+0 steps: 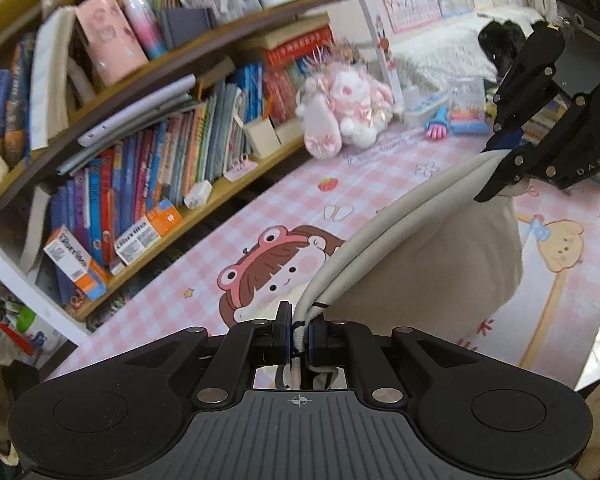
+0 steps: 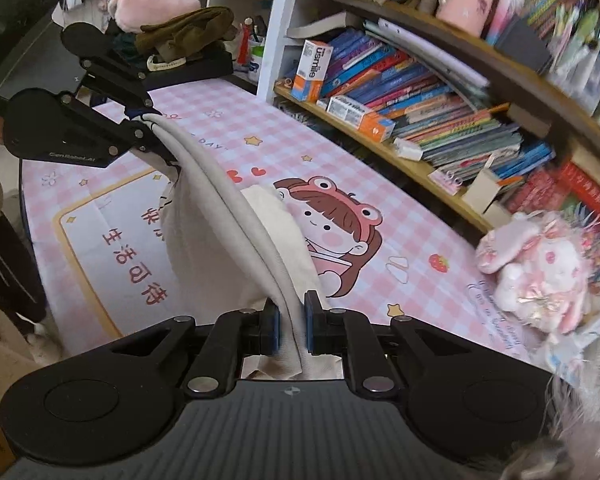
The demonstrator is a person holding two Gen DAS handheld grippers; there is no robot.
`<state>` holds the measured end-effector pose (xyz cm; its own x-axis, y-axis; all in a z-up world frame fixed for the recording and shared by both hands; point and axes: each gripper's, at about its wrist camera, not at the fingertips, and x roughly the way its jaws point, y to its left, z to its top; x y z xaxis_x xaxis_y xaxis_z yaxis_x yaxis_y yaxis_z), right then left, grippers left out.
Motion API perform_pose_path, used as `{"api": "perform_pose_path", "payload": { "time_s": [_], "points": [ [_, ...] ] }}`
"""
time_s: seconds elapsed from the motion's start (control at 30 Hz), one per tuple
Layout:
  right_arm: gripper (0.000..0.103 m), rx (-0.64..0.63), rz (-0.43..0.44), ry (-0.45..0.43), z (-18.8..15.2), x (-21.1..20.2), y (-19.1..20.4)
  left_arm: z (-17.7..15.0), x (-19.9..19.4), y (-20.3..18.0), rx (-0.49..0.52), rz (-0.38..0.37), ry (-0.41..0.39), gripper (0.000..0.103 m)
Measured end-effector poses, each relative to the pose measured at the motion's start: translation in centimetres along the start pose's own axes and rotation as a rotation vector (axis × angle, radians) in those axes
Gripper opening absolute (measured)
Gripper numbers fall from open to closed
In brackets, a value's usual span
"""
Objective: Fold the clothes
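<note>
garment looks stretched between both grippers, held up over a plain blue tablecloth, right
Not quite. The garment is stretched between the left gripper and right gripper, but the tablecloth is pink checked with cartoon prints, as the right wrist view shows.

We see bare bench [image 2: 236, 136] ahead; the bookshelf [image 2: 440, 148] and plush bunny [image 2: 540, 268] hem its far side.
</note>
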<state>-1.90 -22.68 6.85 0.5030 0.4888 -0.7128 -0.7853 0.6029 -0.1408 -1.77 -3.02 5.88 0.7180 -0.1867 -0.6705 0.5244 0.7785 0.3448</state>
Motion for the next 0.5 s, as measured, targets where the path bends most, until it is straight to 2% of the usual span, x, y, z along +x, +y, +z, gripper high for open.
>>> {"api": "perform_pose_path", "payload": {
  "time_s": [0.17, 0.27, 0.3, 0.33, 0.4, 0.43, 0.5],
  "points": [
    [0.011, 0.059, 0.079, 0.012, -0.2, 2.8, -3.8, 1.0, 3.7, 1.0, 0.031, 0.015, 0.086, 0.016],
    [0.011, 0.086, 0.113, 0.026, -0.3, 4.9, -5.6, 1.2, 6.1, 1.6, 0.050, 0.035, 0.143, 0.028],
    [0.011, 0.094, 0.124, 0.034, -0.3, 5.6, -6.1, 1.3, 6.9, 1.8, 0.057, 0.042, 0.162, 0.035],
    [0.011, 0.101, 0.134, 0.043, -0.3, 6.4, -6.5, 1.2, 7.5, 2.1, 0.061, 0.063, 0.180, 0.041],
    [0.011, 0.114, 0.150, 0.065, -0.5, 8.2, -7.5, 0.9, 8.8, 3.0, 0.067, 0.124, 0.215, 0.048],
    [0.011, 0.122, 0.157, 0.076, -0.5, 9.1, -8.0, 0.8, 9.4, 3.5, 0.070, 0.155, 0.232, 0.048],
    [0.011, 0.141, 0.168, 0.095, -0.7, 10.9, -8.9, -0.3, 9.6, 4.4, -0.023, 0.144, 0.236, 0.048]
  ]
}}
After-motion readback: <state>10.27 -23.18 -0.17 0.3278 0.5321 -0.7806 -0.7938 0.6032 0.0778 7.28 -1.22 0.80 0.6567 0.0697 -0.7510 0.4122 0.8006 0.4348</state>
